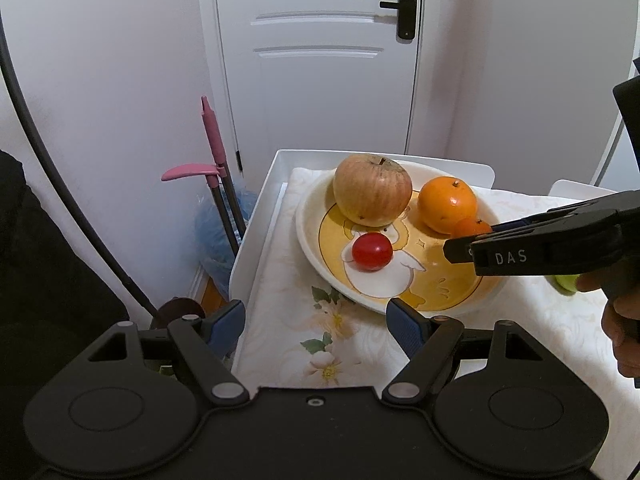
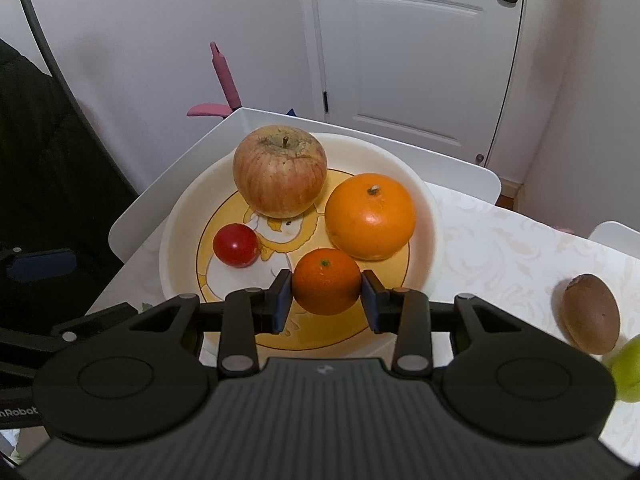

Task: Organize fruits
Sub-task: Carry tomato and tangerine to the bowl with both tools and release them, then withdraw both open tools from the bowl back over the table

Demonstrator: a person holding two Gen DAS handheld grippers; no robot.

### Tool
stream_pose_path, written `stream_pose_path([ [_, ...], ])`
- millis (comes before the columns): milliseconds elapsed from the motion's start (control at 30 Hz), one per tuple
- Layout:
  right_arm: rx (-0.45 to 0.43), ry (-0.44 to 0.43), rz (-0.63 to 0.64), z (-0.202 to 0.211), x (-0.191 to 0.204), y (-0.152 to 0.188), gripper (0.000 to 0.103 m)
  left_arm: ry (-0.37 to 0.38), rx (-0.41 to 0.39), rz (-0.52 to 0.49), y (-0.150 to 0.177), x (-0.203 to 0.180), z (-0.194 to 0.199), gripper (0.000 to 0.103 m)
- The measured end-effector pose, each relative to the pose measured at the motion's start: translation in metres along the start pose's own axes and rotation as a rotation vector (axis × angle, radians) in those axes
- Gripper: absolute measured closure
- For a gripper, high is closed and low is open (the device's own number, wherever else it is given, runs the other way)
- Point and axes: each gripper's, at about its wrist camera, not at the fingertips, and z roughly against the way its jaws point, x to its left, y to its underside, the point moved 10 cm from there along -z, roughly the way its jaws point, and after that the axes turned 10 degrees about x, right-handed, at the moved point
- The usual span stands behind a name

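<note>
Small mandarin (image 2: 326, 282) rests in plate (image 2: 176, 248) between our right tool (image 2: 326, 300) pads, apparently just freed, joining apple (image 2: 280, 170), orange (image 2: 370, 216), tomato (image 2: 235, 245). Left tool (image 1: 318, 326) wide open, empty, near plate rim.

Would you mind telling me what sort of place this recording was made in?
Probably a home room: a white panelled door with a black lever handle, a floral tablecloth, and a pink broom and dustpan against the wall.
</note>
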Motion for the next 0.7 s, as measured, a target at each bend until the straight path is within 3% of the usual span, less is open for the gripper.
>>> stream_pose_path([
  [67,-0.015,0.003,-0.004,0.005,0.0,-0.001,0.015,-0.001,-0.004,0.001,0.0,0.0,0.001,0.022],
  [133,-0.047,0.018,-0.003,0.014,0.0,-0.001,0.007,0.002,-0.008,0.004,0.0,0.0,0.003,0.022],
  [400,-0.079,0.033,-0.025,0.045,-0.004,0.002,0.007,0.016,-0.033,-0.009,-0.003,-0.006,0.022,0.021],
  [567,-0.109,0.044,-0.045,0.072,-0.008,0.005,0.007,0.038,-0.072,0.01,-0.011,-0.01,0.043,0.009],
  [700,-0.125,0.054,-0.061,0.094,-0.012,0.008,0.007,0.018,-0.093,-0.002,-0.014,-0.012,0.057,0.005],
])
